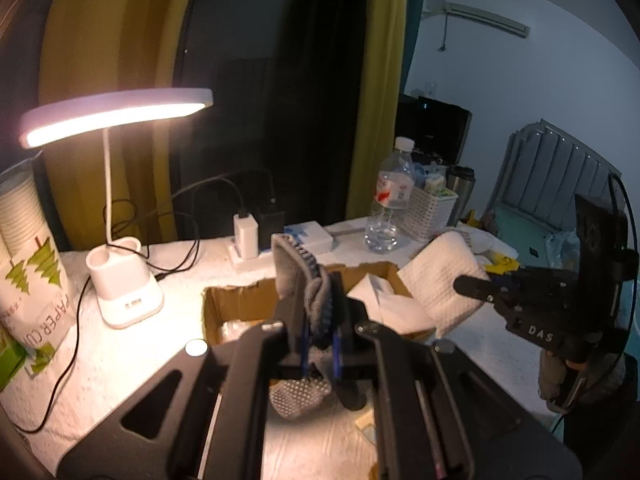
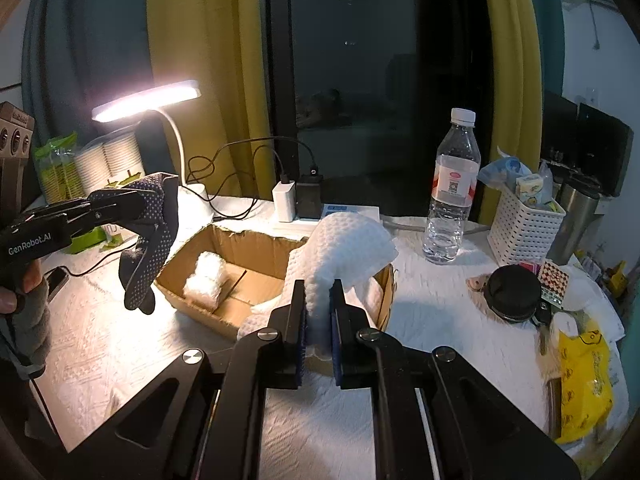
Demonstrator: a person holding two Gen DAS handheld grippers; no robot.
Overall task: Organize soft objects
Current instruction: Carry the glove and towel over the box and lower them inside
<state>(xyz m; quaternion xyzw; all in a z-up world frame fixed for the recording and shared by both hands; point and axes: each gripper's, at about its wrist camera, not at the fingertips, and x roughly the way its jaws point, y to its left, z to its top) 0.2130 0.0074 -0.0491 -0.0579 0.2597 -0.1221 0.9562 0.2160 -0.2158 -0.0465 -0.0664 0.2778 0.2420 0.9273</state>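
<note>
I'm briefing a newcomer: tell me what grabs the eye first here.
The lit desk lamp glares at the table's back left. In front, the right tool pinches a white towel over the cardboard box, while the left tool dangles a dotted grey sock beside it.

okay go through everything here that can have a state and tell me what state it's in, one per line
left gripper: shut on the grey dotted glove, held in the air
right gripper: shut on the white towel, draped over the box edge
cardboard box: open, a white bundle inside
desk lamp: on
water bottle: upright, capped, mostly empty
white basket: upright, filled
chargers: plugged in
</note>
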